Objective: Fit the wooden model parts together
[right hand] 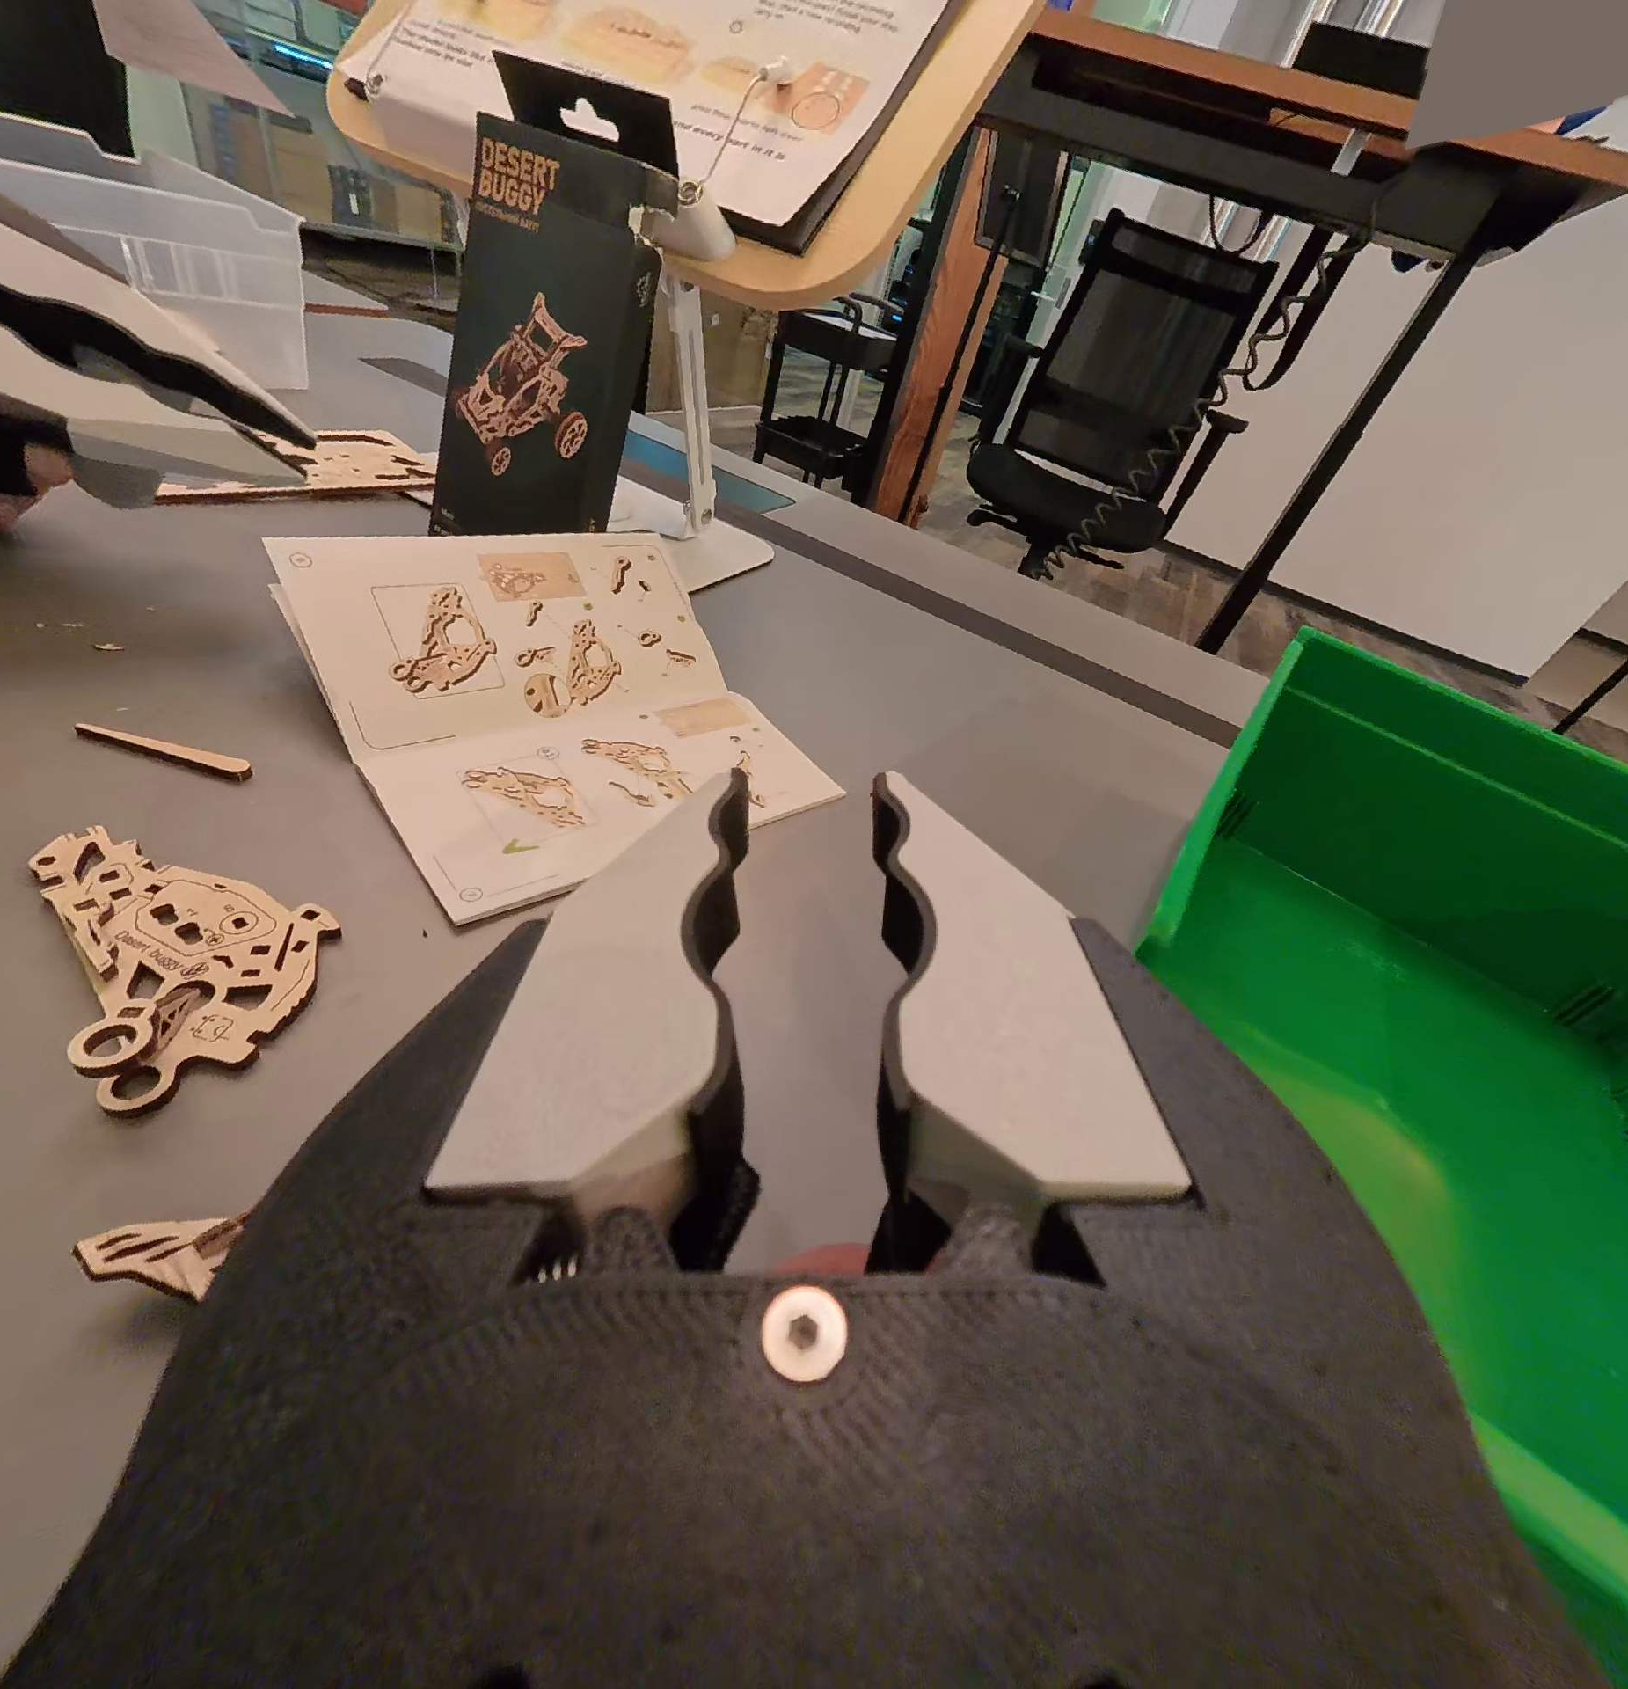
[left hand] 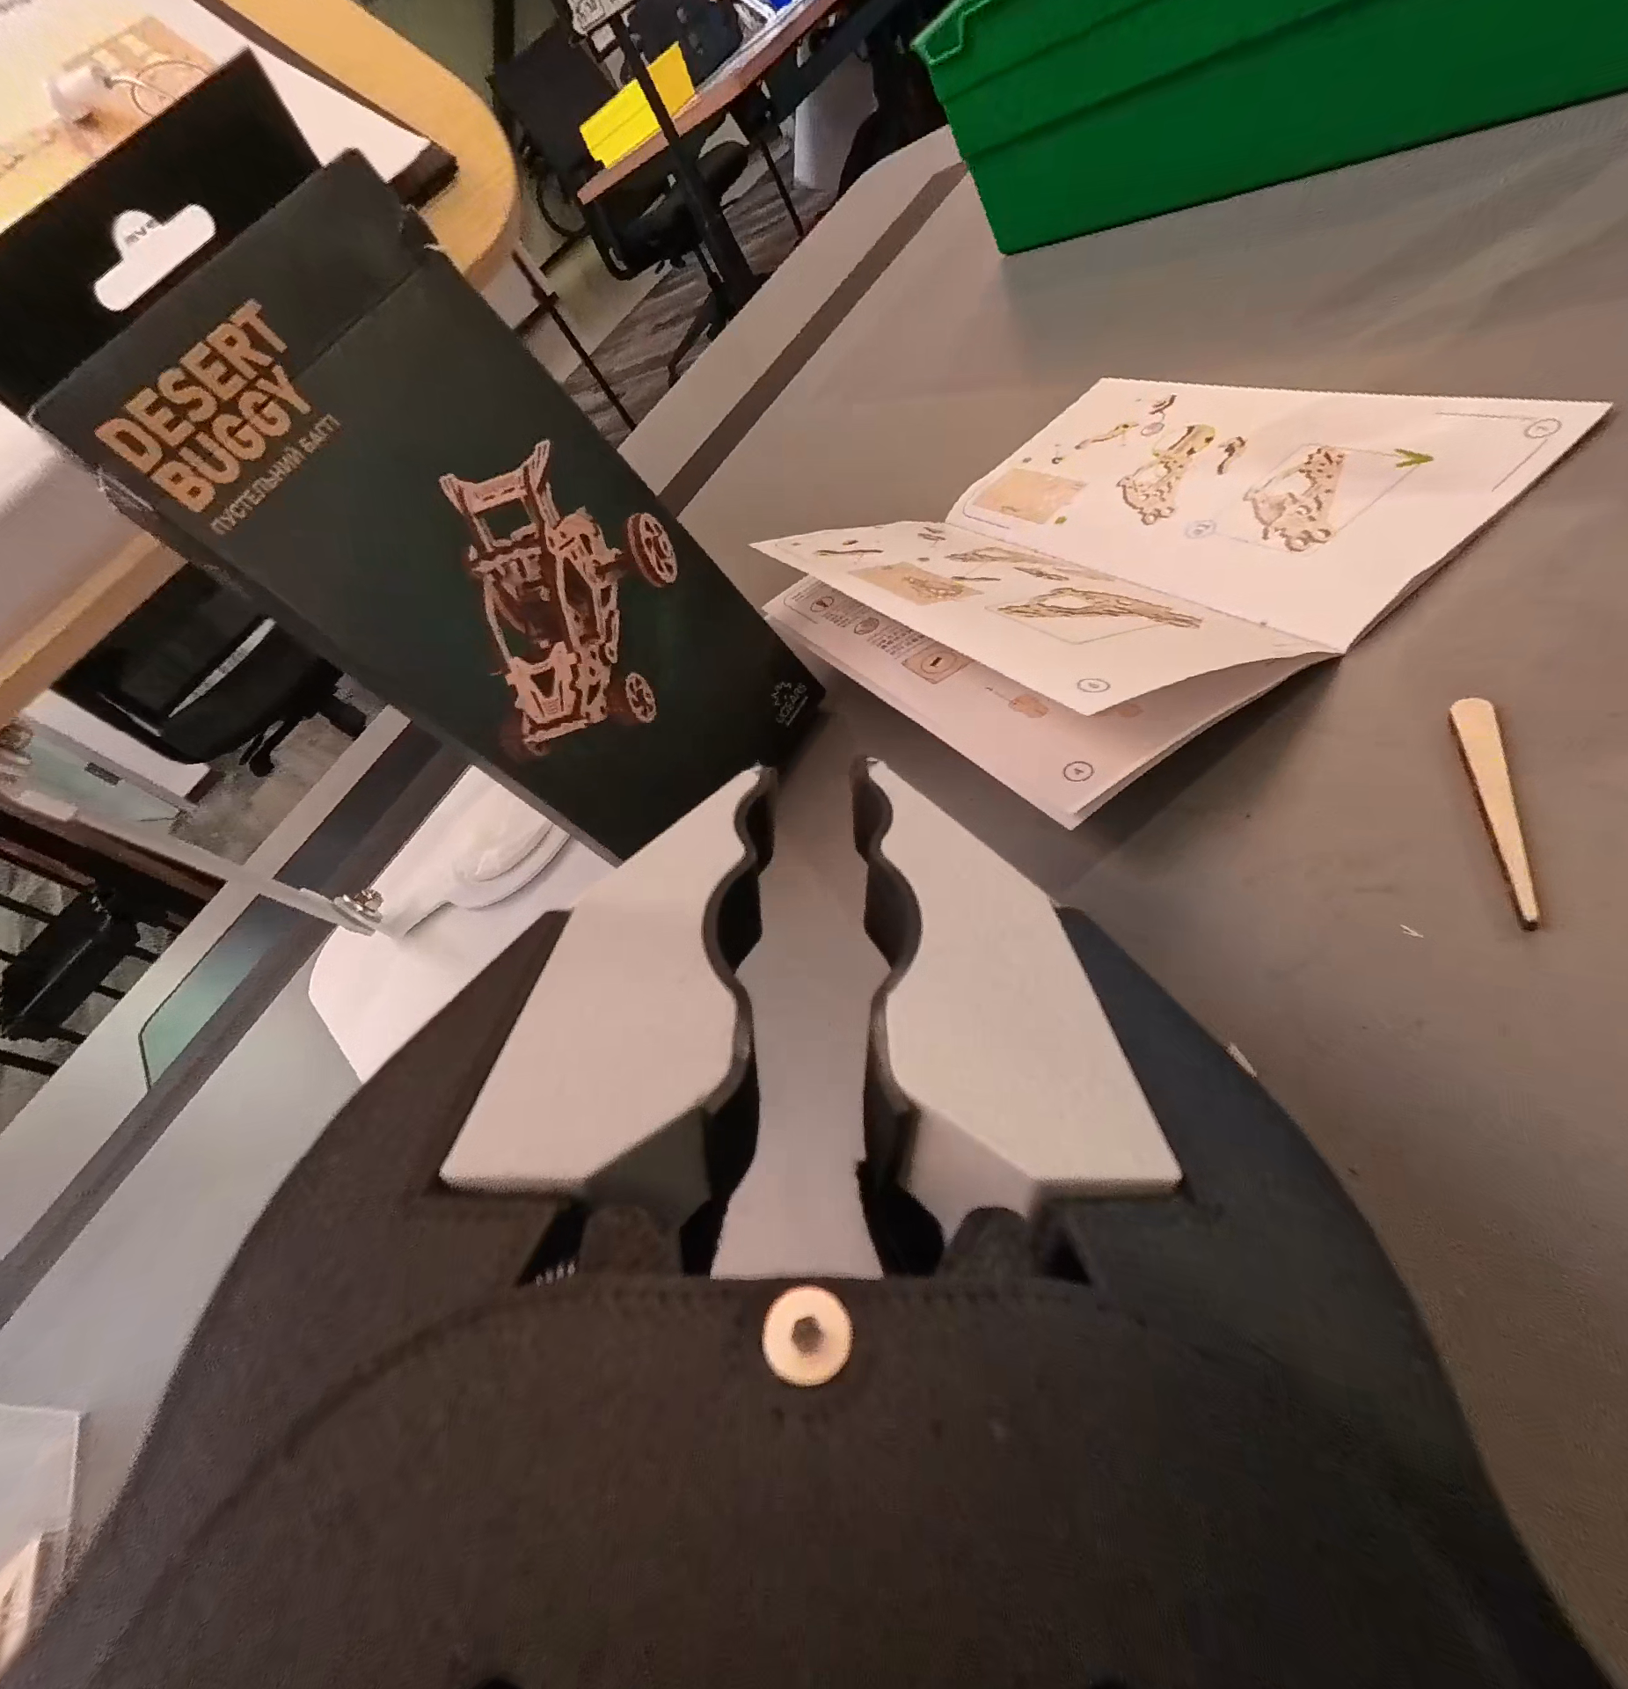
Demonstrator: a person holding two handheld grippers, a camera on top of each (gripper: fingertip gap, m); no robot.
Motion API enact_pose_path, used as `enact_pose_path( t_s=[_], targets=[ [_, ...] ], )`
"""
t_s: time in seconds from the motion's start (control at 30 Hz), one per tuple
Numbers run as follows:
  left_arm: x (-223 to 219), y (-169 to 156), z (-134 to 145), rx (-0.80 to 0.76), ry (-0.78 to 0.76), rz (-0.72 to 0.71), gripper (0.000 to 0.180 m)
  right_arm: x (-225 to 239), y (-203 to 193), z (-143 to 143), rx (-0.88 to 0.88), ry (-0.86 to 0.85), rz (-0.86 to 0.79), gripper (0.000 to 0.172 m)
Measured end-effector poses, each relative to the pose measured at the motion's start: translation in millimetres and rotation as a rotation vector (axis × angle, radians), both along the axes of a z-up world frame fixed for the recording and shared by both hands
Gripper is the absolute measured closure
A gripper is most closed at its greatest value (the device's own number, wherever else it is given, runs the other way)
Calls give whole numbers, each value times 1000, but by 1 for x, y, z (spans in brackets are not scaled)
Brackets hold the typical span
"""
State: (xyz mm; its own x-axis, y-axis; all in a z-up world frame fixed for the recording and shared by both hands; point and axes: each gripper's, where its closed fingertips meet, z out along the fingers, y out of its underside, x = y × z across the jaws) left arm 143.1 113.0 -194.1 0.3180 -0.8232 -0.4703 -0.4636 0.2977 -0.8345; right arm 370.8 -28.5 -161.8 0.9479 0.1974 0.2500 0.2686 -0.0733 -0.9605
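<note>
Wooden frame part point(right hand: 184, 960) left of right tongs point(right hand: 808, 795)

Both tools are showing the same build: the left gripper point(left hand: 812, 777) and right gripper point(right hand: 808, 786) are wearing pale grey fingers point(right hand: 609, 1005) with wavy black inner pads, set in a ribbed black housing carrying one silver hex screw point(right hand: 803, 1333); possibly small springs underneath.

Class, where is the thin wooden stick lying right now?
The wooden stick lies flat on the grey table, left of the open booklet in the right wrist view, above the flat wooden part.
</note>
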Motion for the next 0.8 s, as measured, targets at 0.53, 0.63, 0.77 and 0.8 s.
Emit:
enact_pose_path(
  t_s=[0.53,0.63,0.77,0.8],
  targets=[
    [1,0,-3,2,16,0,168,5,0,3,15,13,-17,146],
    [1,0,-3,6,19,0,168,5,0,3,15,12,-17,146],
    [1,-1,-3,8,22,-1,169,5,-1,3,17,15,-17,146],
    [2,-1,-4,7,23,-1,169,5,0,3,16,15,-17,146]
  ],
)
